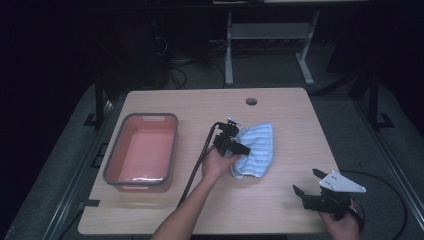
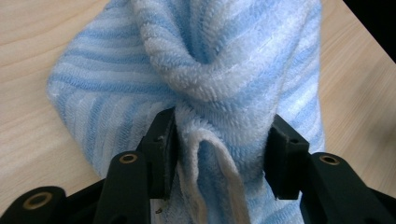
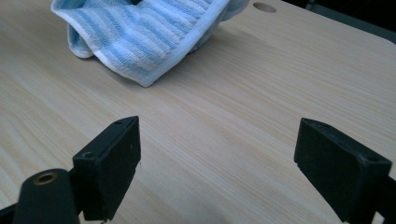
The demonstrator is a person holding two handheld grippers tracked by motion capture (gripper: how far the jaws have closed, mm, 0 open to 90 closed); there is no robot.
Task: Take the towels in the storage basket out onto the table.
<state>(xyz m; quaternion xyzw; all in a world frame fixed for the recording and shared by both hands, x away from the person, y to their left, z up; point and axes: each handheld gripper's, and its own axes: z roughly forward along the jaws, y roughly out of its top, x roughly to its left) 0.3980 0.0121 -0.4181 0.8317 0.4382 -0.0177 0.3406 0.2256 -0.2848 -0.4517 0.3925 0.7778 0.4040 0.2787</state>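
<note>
Left hand-held gripper clamped on blue striped towel, right hand-held gripper wide open, empty, no readable writing

Towel, centre frame: looped terry cloth, fuzzy, matt, bunching between my left gripper pads, matt black plastic. Table: pale wood-grain laminate, smooth, showing slight sheen. Bin, left of high view: smooth plastic, faintly glossy. My right gripper: matt black.
</note>
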